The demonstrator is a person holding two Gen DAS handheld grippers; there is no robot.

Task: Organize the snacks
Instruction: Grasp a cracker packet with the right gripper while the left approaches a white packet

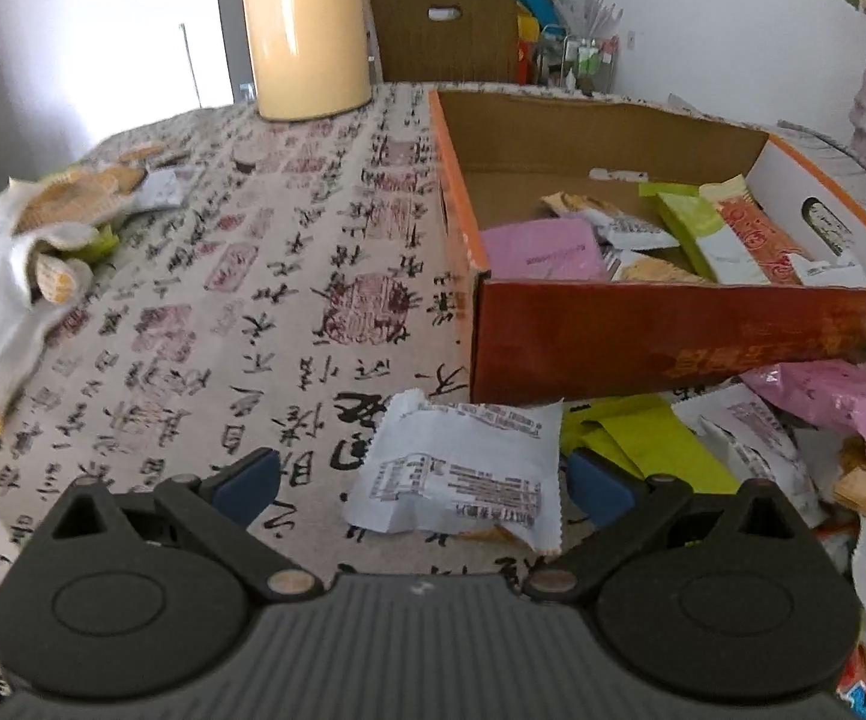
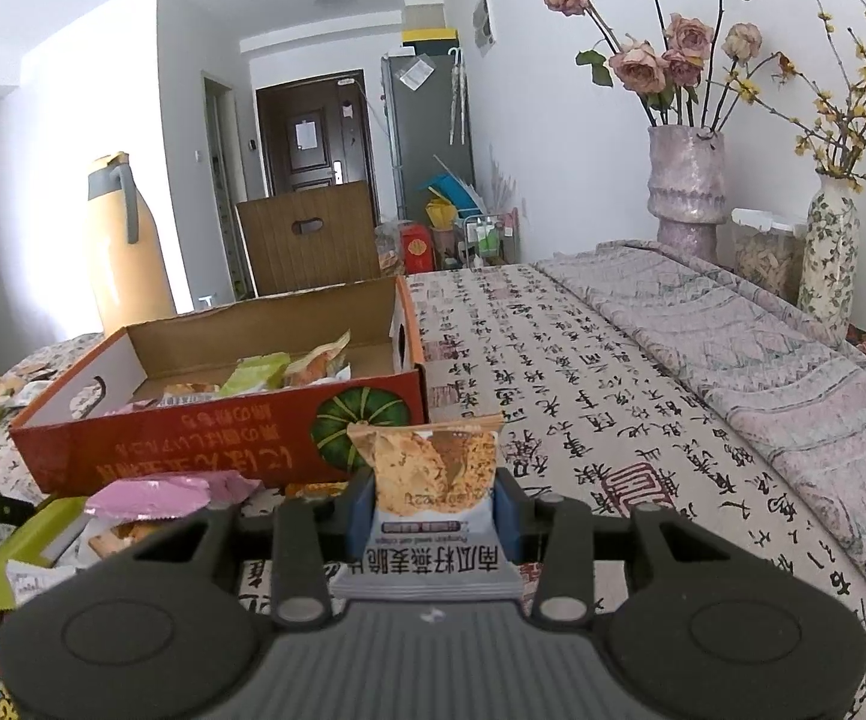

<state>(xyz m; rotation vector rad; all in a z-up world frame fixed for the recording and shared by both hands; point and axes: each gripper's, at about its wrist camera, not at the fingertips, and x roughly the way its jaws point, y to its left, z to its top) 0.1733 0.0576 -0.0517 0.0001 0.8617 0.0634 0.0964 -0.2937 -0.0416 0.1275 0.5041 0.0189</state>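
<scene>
Right wrist view: right gripper (image 2: 433, 507) clamped on oat crisp packet (image 2: 429, 471), held upright just short of orange box (image 2: 216, 456) near wall for drop-in; left gripper (image 1: 420, 480) spread wide around white packet (image 1: 463, 471) before same box, presumably next pick.

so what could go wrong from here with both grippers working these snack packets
1. The right gripper pinches the oat crisp packet only at its lower part; the top stands free and could snag the orange box wall on the way in.
2. The left gripper is open around the white packet, which lies flat and crumpled on the tablecloth; the fingers may pinch cloth or slide over it.
</scene>
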